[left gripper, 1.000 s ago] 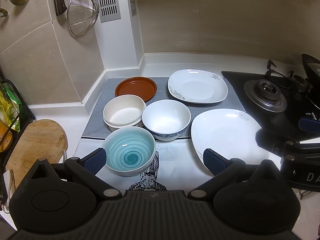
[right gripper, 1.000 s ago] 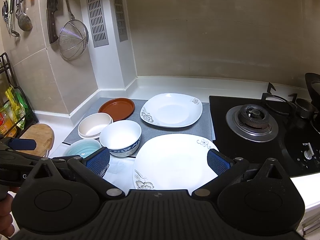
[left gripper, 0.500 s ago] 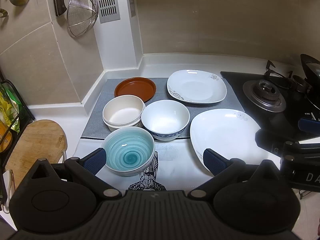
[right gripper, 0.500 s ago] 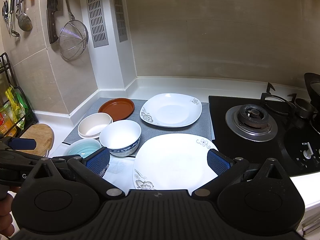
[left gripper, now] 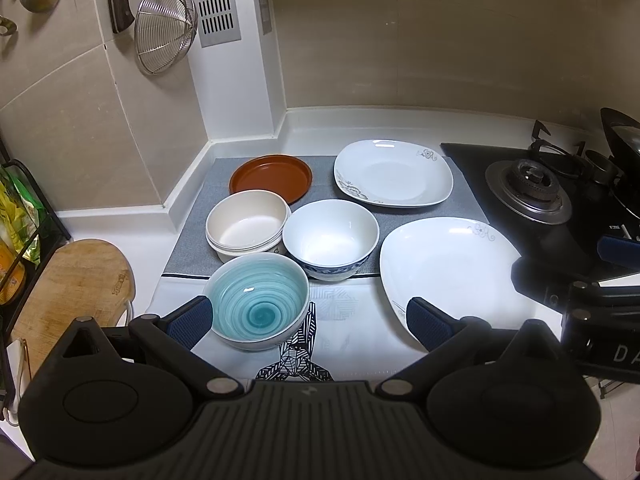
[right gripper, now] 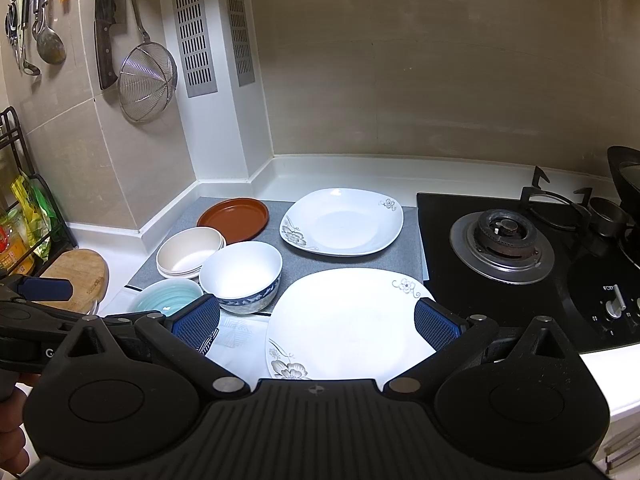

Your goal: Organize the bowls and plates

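Note:
On the counter stand a teal swirl bowl (left gripper: 258,306), a white bowl with a blue rim (left gripper: 330,238), stacked cream bowls (left gripper: 246,226), a brown plate (left gripper: 272,176) and two white square plates, one far (left gripper: 394,174) and one near (left gripper: 448,268). My left gripper (left gripper: 308,320) is open and empty, hovering above the teal bowl's near side. My right gripper (right gripper: 316,320) is open and empty above the near white plate (right gripper: 348,316). The white bowl (right gripper: 240,276) and the far plate (right gripper: 342,222) show in the right wrist view too.
A grey mat (left gripper: 192,248) lies under the far dishes. A black gas stove (right gripper: 504,240) sits to the right. A wooden cutting board (left gripper: 68,288) and a rack with packets (left gripper: 16,216) stand at the left. A strainer (left gripper: 166,28) and a knife hang on the wall.
None of the dishes have moved. Both grippers stay open and nearly still; the left wrist view has shifted only slightly.

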Demonstrator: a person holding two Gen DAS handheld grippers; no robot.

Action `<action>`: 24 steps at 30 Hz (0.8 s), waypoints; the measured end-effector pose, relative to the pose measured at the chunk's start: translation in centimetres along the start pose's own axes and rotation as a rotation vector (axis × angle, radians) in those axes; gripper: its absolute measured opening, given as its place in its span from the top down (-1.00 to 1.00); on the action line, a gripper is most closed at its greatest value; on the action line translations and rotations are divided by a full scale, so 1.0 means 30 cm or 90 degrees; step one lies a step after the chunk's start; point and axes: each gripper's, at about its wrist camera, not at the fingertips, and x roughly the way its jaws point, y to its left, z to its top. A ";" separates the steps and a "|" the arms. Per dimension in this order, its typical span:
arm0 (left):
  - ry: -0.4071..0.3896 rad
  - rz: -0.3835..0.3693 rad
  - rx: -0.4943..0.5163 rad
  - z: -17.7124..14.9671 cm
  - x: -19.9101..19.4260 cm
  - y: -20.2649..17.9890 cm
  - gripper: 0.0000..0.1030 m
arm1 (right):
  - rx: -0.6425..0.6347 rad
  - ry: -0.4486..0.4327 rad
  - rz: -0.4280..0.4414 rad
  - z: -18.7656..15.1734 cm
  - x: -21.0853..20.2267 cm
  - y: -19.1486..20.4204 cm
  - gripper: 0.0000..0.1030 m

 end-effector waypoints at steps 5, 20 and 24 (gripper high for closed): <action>0.001 0.000 0.000 0.000 0.001 0.000 -1.00 | 0.000 0.000 0.000 -0.001 -0.001 0.001 -1.00; -0.001 0.000 -0.004 0.003 -0.001 -0.008 -1.00 | -0.010 -0.009 0.013 0.005 -0.013 -0.015 -1.00; -0.012 -0.022 -0.050 0.044 0.008 -0.004 -1.00 | -0.028 -0.049 0.014 0.021 -0.049 -0.075 -1.00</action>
